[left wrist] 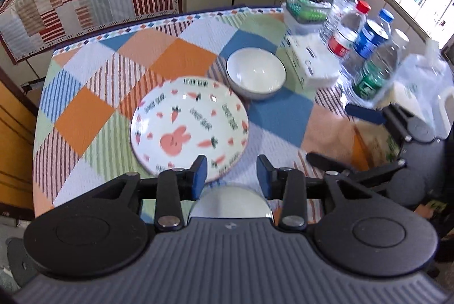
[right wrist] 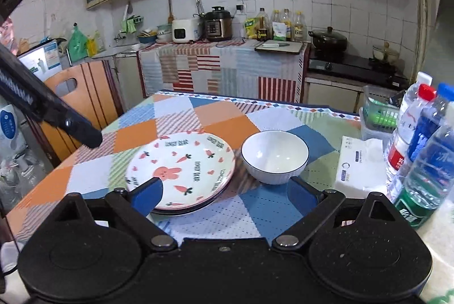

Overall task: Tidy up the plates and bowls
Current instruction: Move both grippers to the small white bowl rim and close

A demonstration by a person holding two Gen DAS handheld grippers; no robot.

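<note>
1. The rabbit-and-carrot plate [right wrist: 181,170] lies near the middle of the patchwork tablecloth [right wrist: 136,133]. In the right wrist view darker rims show beneath its near edge, so it looks to be the top of a small stack of plates.
2. A white bowl [right wrist: 274,155] with a thin dark rim stands upright just beside the plate, toward the water bottles [right wrist: 420,139] and the tissue box [right wrist: 359,162].
3. In the left wrist view a second pale bowl [left wrist: 231,203] sits close under the left gripper [left wrist: 232,172], largely hidden by the gripper body.
4. The left gripper's jaws stand moderately apart and hold nothing; they hover above the near bowl and the plate's near edge.
5. The right gripper [right wrist: 224,192] is spread wide and empty, low over the cloth in front of the plate and the white bowl.
6. Judged from this, the plates seem gathered and the bowls are the step in hand.
7. The next move probably calls for closing on one bowl's rim, lifting it level, and nesting it into the other bowl without knocking the bottles.
</note>
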